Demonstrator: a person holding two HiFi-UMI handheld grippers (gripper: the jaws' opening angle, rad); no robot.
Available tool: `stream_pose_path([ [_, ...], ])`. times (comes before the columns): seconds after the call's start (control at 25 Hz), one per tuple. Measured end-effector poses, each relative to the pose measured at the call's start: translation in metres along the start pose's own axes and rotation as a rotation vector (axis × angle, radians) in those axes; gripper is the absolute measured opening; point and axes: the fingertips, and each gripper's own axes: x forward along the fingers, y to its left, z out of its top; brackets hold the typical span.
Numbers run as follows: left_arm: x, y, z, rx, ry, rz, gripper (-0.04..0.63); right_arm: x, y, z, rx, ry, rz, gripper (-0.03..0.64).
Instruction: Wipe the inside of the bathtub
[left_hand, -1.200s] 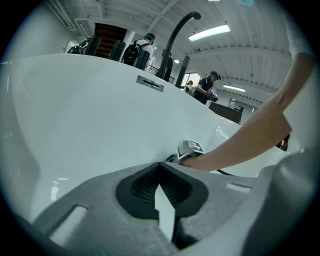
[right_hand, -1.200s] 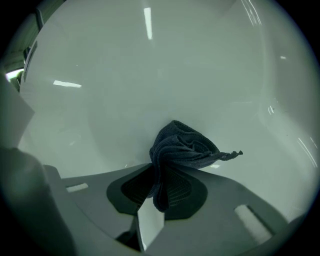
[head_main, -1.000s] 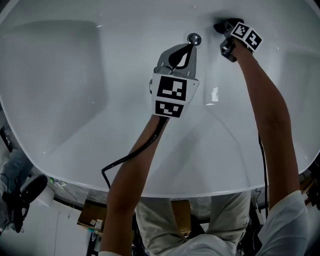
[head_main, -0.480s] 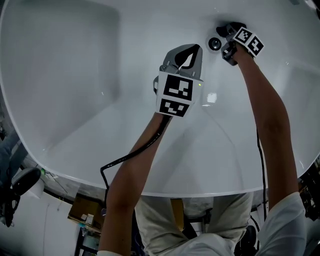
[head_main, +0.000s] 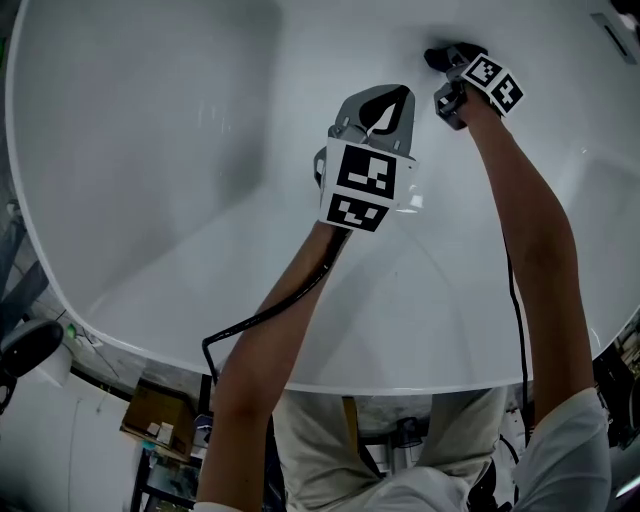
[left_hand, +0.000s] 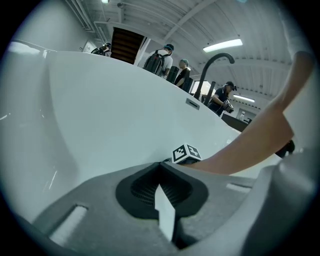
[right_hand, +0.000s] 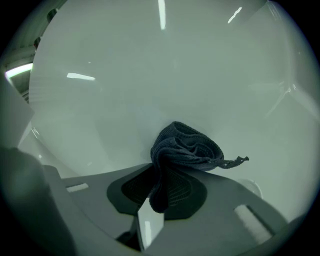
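The left gripper has slid toward 1 o'clock, jaws together and empty, forearm straight, while the outstretched right gripper pinches the bunched dark cloth, tail pointing 3 o'clock, against the bathtub.

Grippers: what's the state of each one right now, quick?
Left gripper: shut, nothing between the jaws.
Right gripper: shut on the dark cloth.
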Motion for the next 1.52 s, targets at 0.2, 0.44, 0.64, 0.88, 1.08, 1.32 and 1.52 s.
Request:
stream_pose_path([
  [0.2, 0.008, -0.009, -0.008, -0.013, -0.004, 0.013, 0.0, 0.001, -0.007, 0.001, 0.038, -0.039, -0.009, 0.055],
  [0.44, -0.013, 0.044, -0.018, -0.062, -0.014, 0.049, 0.0, 0.043, 0.076, -0.038, 0.038, 0.01, 0.068, 0.057],
  [0.64, -0.05, 0.1, -0.024, -0.101, -0.032, 0.087, 0.0, 0.077, 0.181, -0.088, 0.032, 0.059, 0.179, 0.057],
  [0.88, -0.078, 0.167, -0.023, -0.153, -0.056, 0.151, 0.0, 0.125, 0.286, -0.129, 0.028, 0.111, 0.258, 0.057],
  [1.08, -0.114, 0.191, 0.0, -0.144, -0.085, 0.192, 0.0, 0.121, 0.376, -0.149, -0.058, 0.206, 0.387, 0.057],
  [1.32, -0.136, 0.199, 0.0, -0.149, -0.091, 0.241, 0.0, 0.077, 0.436, -0.169, -0.152, 0.282, 0.534, 0.055],
  [1.52, -0.165, 0.173, 0.029, -0.143, -0.054, 0.248, 0.0, -0.001, 0.457, -0.155, -0.283, 0.289, 0.619, 0.054],
])
